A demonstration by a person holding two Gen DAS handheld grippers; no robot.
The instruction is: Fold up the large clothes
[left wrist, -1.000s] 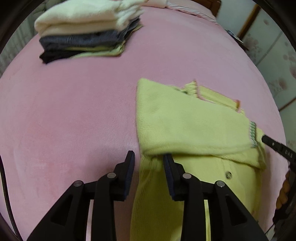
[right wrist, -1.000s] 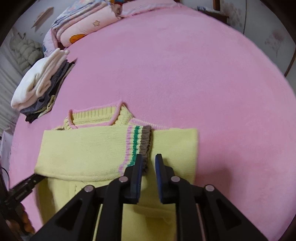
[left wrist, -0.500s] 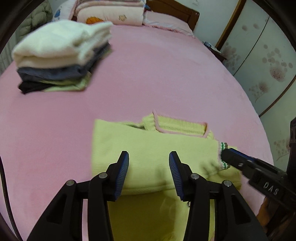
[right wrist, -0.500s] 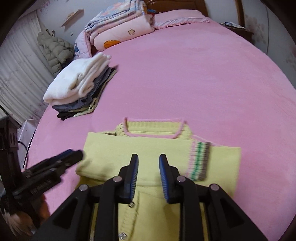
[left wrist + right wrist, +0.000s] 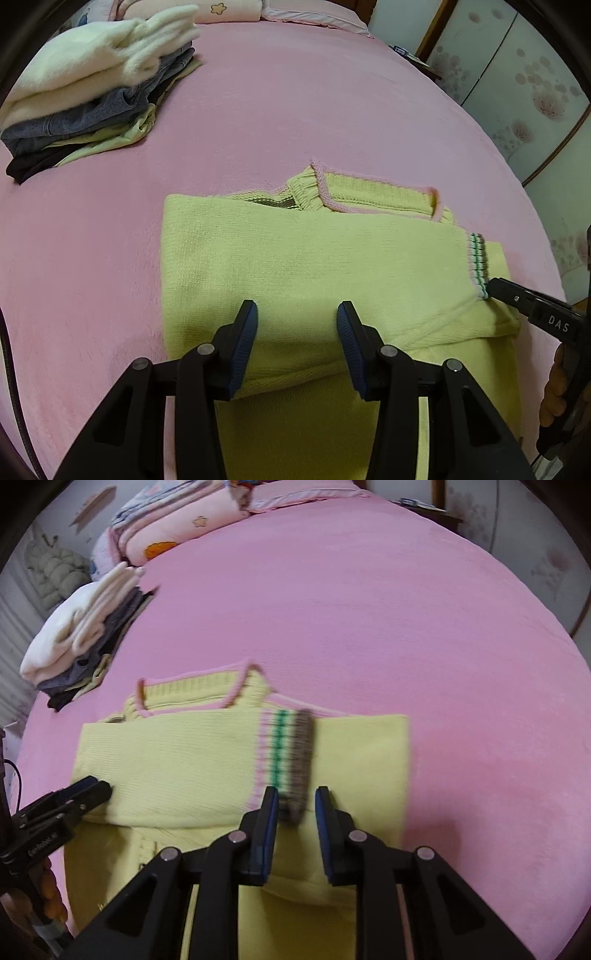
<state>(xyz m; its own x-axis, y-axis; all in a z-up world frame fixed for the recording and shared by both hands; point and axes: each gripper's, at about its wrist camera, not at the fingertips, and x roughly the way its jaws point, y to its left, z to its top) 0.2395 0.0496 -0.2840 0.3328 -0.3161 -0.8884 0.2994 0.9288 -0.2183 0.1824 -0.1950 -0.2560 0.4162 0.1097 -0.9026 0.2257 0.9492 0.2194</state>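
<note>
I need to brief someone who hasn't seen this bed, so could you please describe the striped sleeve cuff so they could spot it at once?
On the pink bed, find the yellow sweater lying nearest the grippers. One sleeve is folded across its chest, and the cuff is that sleeve's end. It alone carries pink, green and grey-brown bands; the collar has only pink edging.

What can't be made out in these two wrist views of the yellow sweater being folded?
- Yellow sweater, hem: cut off by the bottom edge and hidden behind the left gripper in the left wrist view.
- Striped cuff: motion-blurred in the right wrist view. The right gripper is closing around its lower end; contact is unclear.
- Stack of folded clothes: how many garments it holds; layers overlap.
</note>
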